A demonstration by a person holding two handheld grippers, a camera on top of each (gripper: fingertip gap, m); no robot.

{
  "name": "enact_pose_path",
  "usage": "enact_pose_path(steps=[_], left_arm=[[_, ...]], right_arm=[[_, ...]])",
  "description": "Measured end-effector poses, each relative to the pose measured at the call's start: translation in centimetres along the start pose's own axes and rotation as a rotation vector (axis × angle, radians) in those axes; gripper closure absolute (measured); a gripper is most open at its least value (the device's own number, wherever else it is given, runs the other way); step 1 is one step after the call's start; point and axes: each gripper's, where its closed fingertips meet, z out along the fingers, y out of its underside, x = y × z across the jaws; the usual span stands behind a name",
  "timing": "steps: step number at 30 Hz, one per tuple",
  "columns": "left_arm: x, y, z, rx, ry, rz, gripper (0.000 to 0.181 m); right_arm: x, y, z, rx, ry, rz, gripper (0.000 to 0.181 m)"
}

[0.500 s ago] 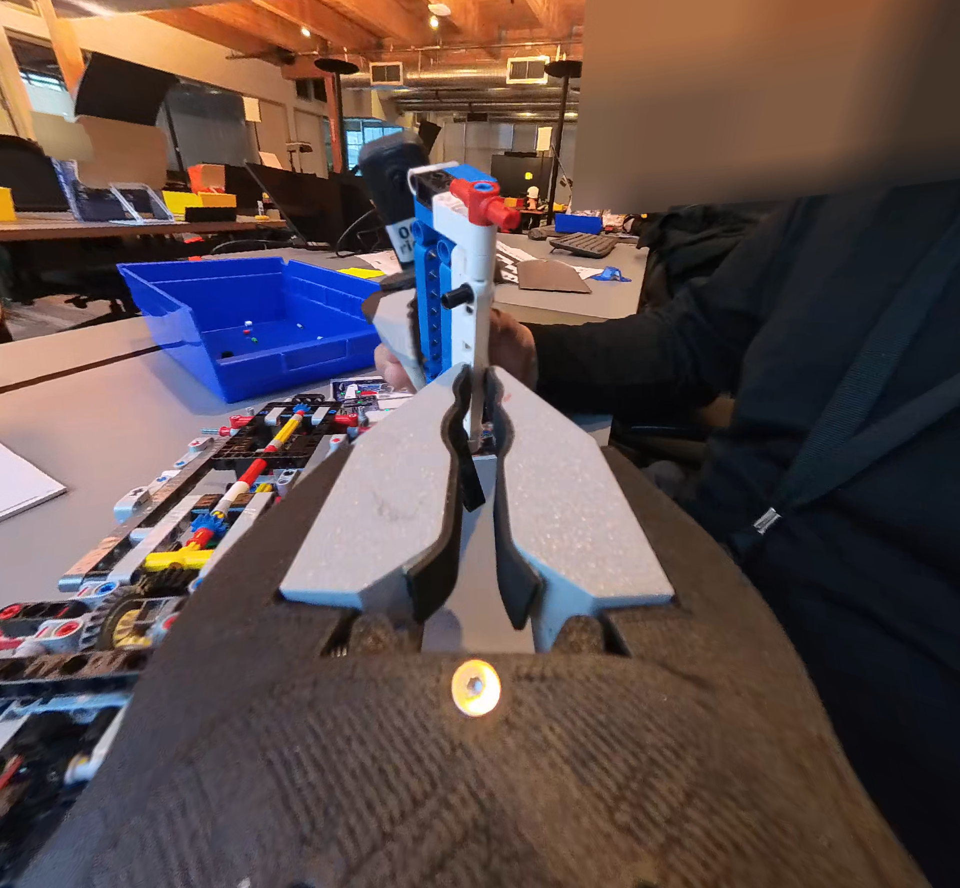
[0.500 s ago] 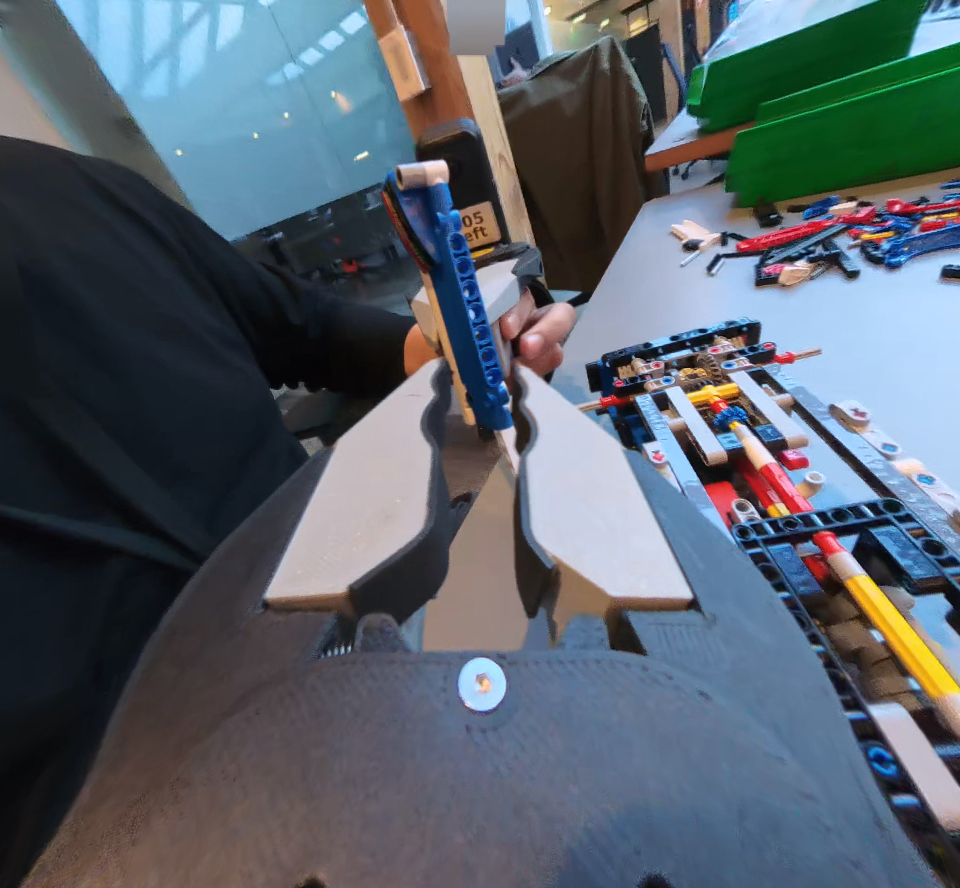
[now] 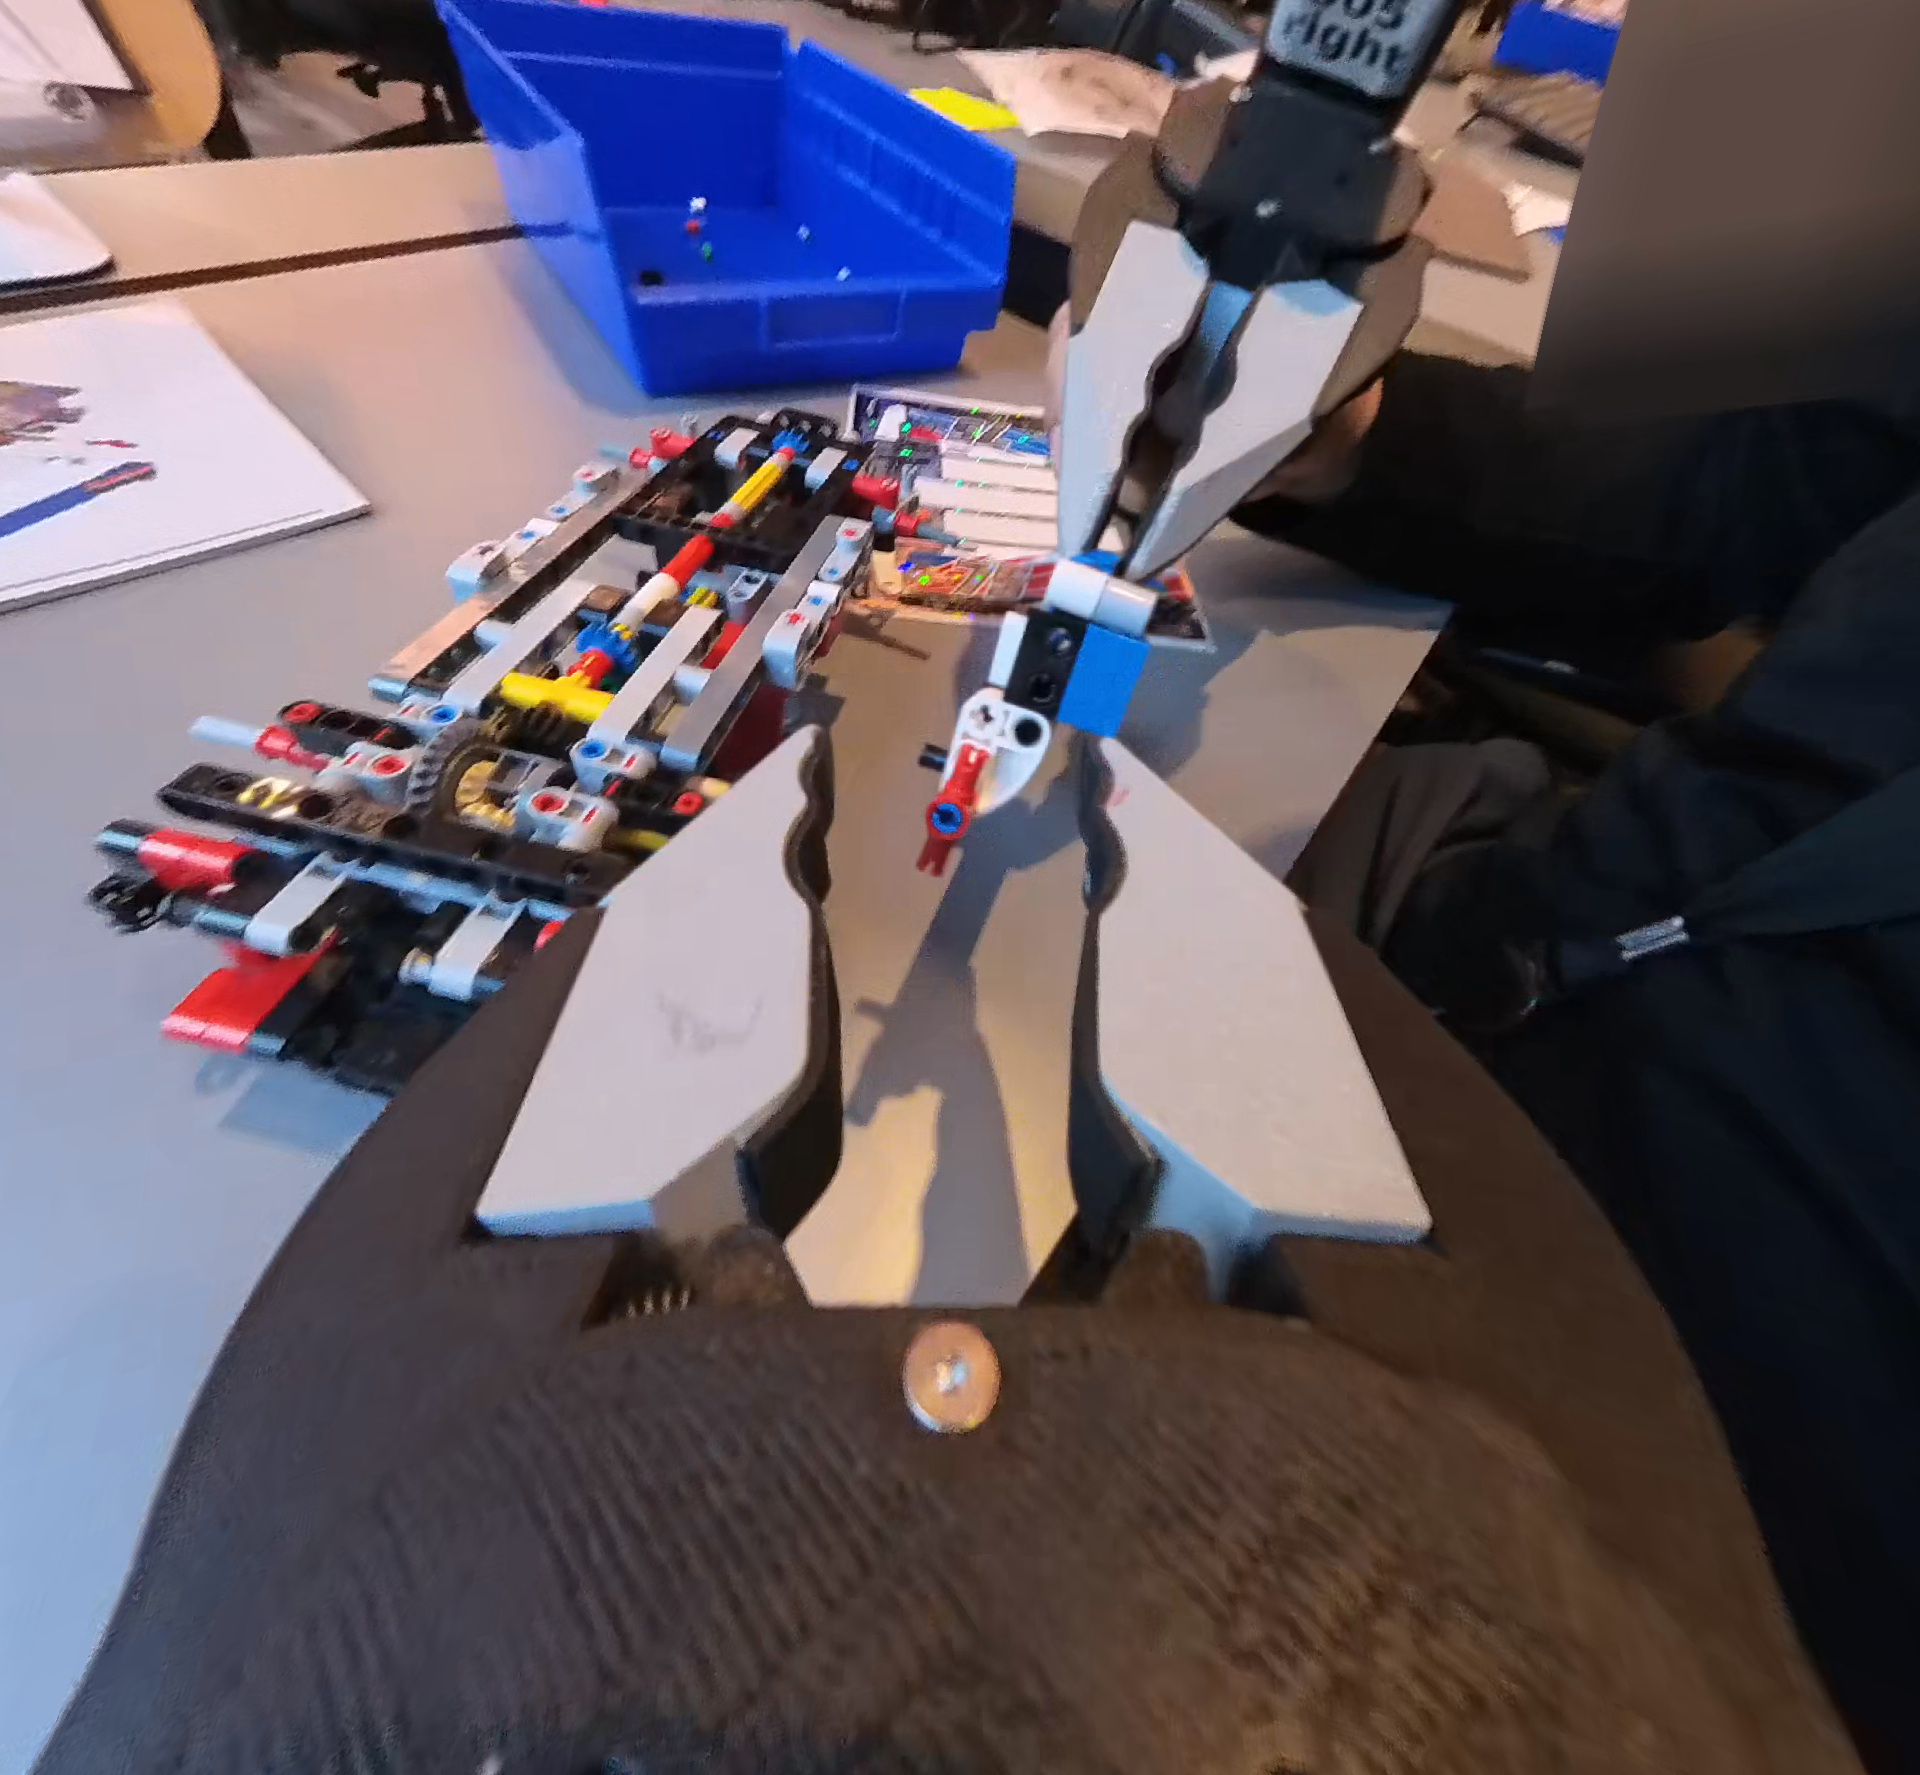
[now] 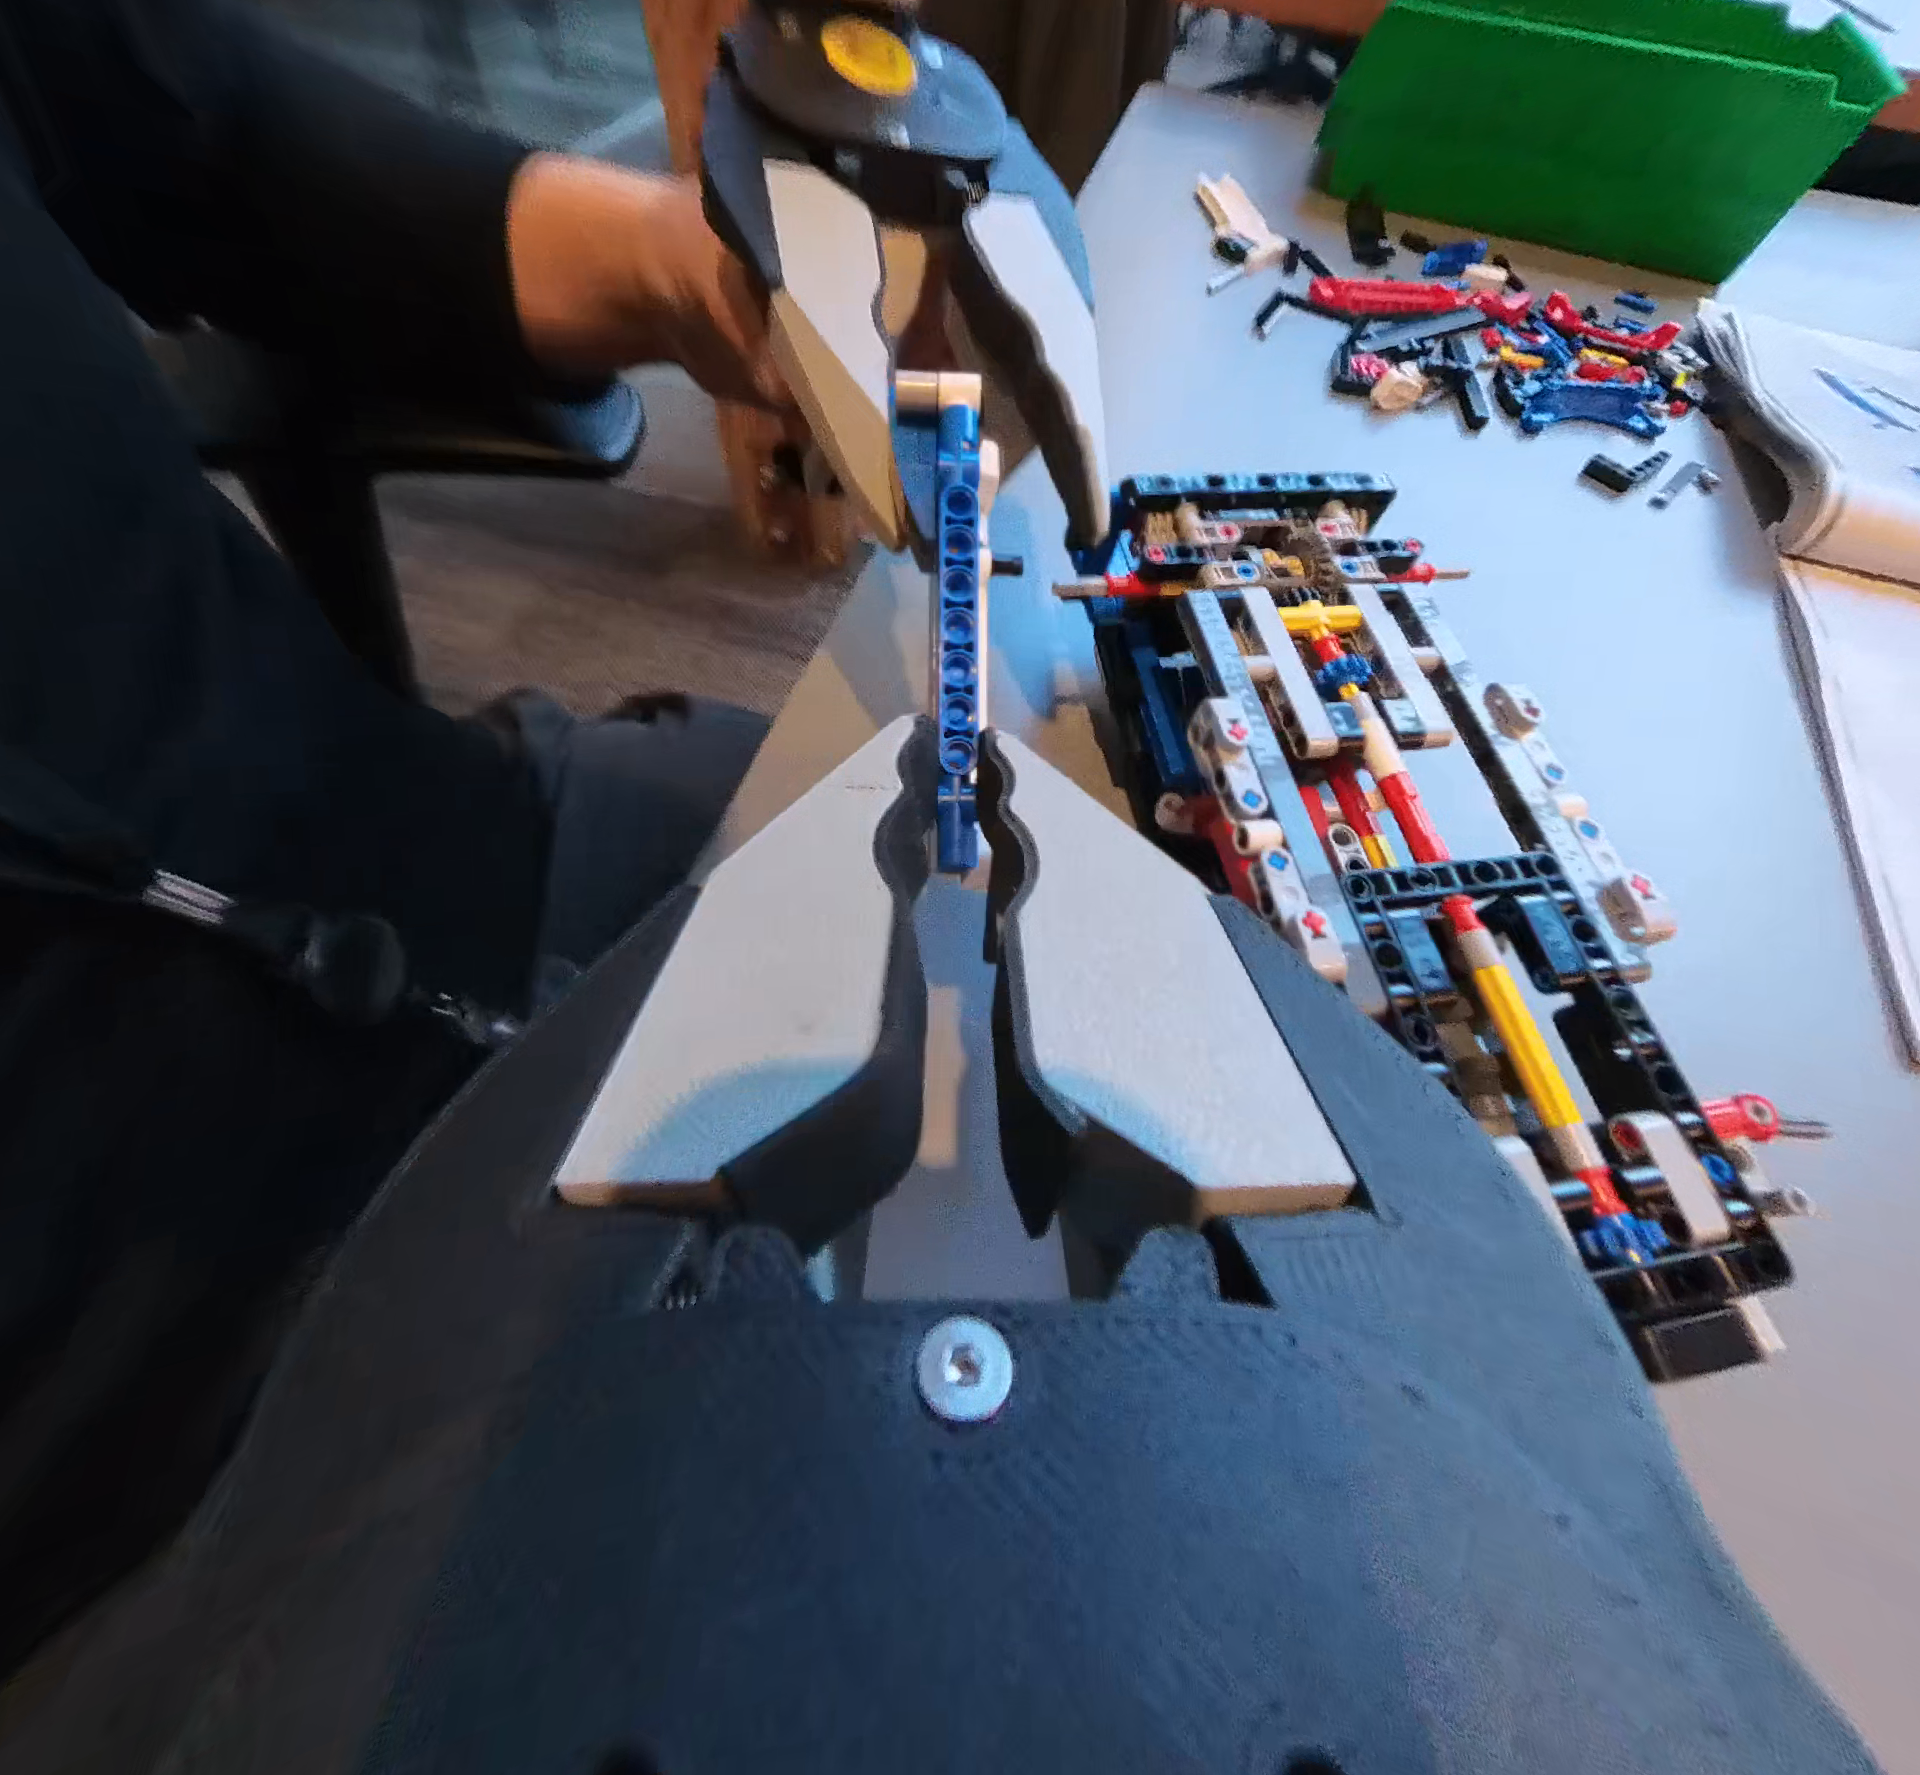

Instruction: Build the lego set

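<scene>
A small sub-assembly [image 4: 956, 645] of a blue beam, white and black parts and a red pin hangs above the table edge. My right gripper [image 4: 951, 754] is shut on its near end. In the left wrist view the sub-assembly [image 3: 1055, 676] hangs from the right gripper [image 3: 1101, 567], which points down at it. My left gripper [image 3: 951, 775] is open, its fingers on either side of the red pin end. In the right wrist view the left gripper [image 4: 987, 530] straddles the far end. The long black, grey and red chassis [image 3: 582, 686] lies on the table beside them and also shows in the right wrist view [image 4: 1403, 842].
A blue bin [image 3: 748, 198] stands behind the chassis, with a sticker sheet [image 3: 977, 478] and an instruction booklet [image 3: 125, 458] nearby. Green bins [image 4: 1579, 94], a pile of loose parts [image 4: 1475, 343] and open booklet pages [image 4: 1849, 437] lie further along the table. A person in dark clothing sits at the edge.
My left gripper has opened and let go of the sub-assembly. Both grippers have tipped down toward the table. The right gripper still holds the piece.
</scene>
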Motion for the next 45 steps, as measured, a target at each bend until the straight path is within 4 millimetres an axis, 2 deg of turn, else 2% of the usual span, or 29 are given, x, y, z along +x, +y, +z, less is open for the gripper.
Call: enact_pose_path(steps=[7,10,13,18,21,26,29,33,36,42,45], left_arm=[[-0.5,0.5,-0.4,-0.1,-0.038,0.119,0.132],[-1.4,-0.1,-0.4,-0.11,-0.079,0.151,0.124],[-0.7,-0.9,-0.1,-0.105,-0.046,0.162,0.126],[0.0,-1.0,0.8,-0.137,-0.063,0.275,0.166],[0.3,-0.3,1.2,-0.166,-0.05,0.301,0.179],[0.6,0.6,1.8,-0.203,0.003,0.256,0.177],[0.4,0.2,1.6,-0.186,-0.004,0.263,0.179],[0.6,-1.2,0.7,-0.127,0.011,0.221,0.155],[-0.4,-1.3,0.4,-0.128,-0.033,0.204,0.15],[-0.8,0.7,1.3,-0.214,-0.029,0.221,0.158],[-0.6,0.9,1.6,-0.214,-0.01,0.221,0.162]], right_arm=[[1.3,1.3,0.7,-0.101,0.085,-0.122,0.177],[1.7,1.6,0.6,-0.117,0.073,-0.122,0.177],[2.1,1.4,0.4,-0.122,0.073,-0.118,0.177],[2.5,1.5,0.6,-0.139,0.072,-0.1,0.177],[2.6,1.4,0.7,-0.126,0.065,-0.076,0.177],[2.3,1.6,1.2,-0.122,0.043,-0.071,0.177],[2.1,1.9,1.3,-0.133,0.034,-0.078,0.177],[1.9,1.7,1.1,-0.113,0.028,-0.068,0.177],[1.9,1.7,1.2,-0.105,0.02,-0.052,0.177],[1.9,1.3,1.3,-0.079,0.014,-0.043,0.177],[1.9,1.4,1.3,-0.078,0.015,-0.041,0.177]])
